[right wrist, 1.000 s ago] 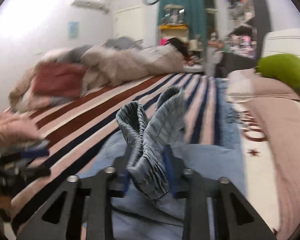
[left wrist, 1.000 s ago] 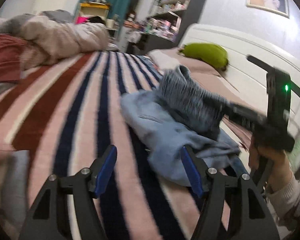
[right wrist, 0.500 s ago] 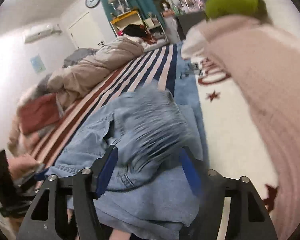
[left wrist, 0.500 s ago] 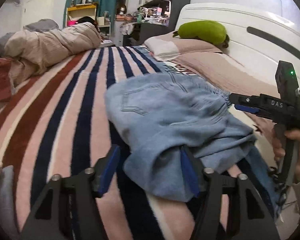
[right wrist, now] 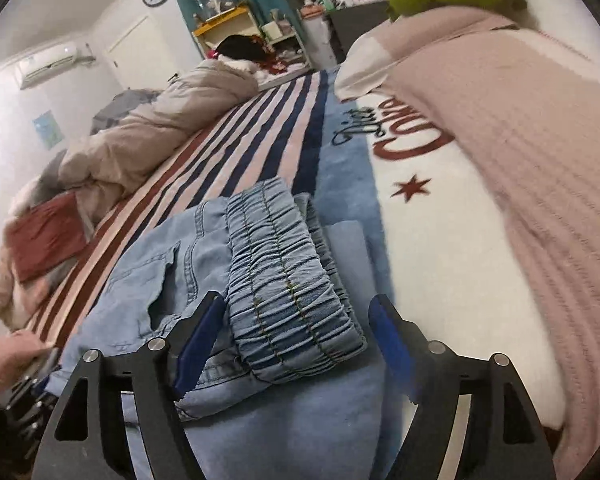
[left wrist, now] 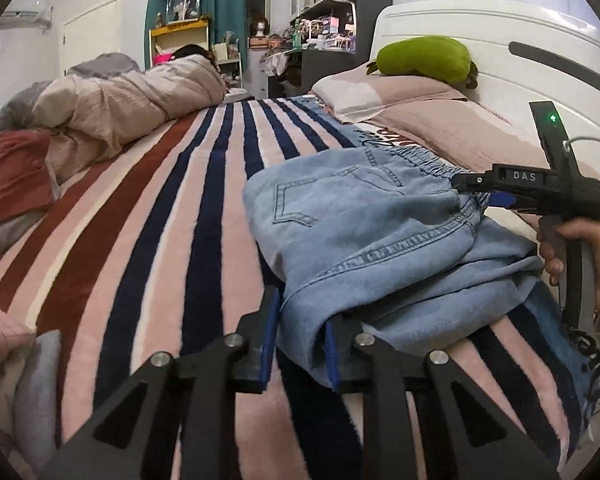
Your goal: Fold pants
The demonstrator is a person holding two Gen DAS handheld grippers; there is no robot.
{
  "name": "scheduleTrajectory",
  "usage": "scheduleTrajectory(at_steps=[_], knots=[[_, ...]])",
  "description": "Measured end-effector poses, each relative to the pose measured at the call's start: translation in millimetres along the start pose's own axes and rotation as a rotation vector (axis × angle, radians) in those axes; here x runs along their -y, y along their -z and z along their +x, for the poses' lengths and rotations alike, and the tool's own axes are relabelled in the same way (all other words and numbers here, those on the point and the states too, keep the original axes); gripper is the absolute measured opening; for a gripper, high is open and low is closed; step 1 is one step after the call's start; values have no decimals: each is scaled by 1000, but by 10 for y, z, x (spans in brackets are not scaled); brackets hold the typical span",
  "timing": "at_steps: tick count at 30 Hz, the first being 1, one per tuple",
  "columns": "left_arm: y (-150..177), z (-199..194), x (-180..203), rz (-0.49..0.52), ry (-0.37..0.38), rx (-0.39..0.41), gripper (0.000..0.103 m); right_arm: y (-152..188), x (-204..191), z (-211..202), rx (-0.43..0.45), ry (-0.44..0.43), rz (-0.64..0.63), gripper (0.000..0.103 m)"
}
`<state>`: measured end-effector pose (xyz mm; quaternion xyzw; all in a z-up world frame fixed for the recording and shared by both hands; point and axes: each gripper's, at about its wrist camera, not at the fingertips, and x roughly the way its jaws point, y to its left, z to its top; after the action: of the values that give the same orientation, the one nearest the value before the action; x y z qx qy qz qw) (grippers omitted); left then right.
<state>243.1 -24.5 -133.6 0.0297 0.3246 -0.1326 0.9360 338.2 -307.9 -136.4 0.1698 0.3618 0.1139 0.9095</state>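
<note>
Light blue denim pants [left wrist: 364,228] lie folded in a heap on the striped blanket. My left gripper [left wrist: 300,340] is shut on the near corner of the pants. In the right wrist view the elastic waistband [right wrist: 284,288] lies between the spread fingers of my right gripper [right wrist: 296,344], which is open and does not hold it. The right gripper also shows in the left wrist view [left wrist: 484,190], at the far right edge of the pants by the waistband.
The striped pink, navy and maroon blanket [left wrist: 160,208] covers the bed. A bundled beige duvet [left wrist: 128,100] lies at the far left. A pink pillow [left wrist: 380,96] and green cushion [left wrist: 424,58] sit by the white headboard [left wrist: 500,40].
The right gripper laid the raised waistband down onto the pants and opened, letting it go. The left gripper closed on the near corner of the pants.
</note>
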Motion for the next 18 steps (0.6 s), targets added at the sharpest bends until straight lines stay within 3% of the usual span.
scheduleTrajectory(at_steps=[1, 6, 18], knots=[[4, 0, -14, -8, 3, -2, 18, 13, -20, 0, -3, -5, -15, 55], [22, -2, -83, -36, 6, -18, 21, 102, -157, -187, 37, -30, -95, 39], [84, -76, -186, -90, 51, -47, 25, 446, -172, -754, 52, -87, -11, 35]])
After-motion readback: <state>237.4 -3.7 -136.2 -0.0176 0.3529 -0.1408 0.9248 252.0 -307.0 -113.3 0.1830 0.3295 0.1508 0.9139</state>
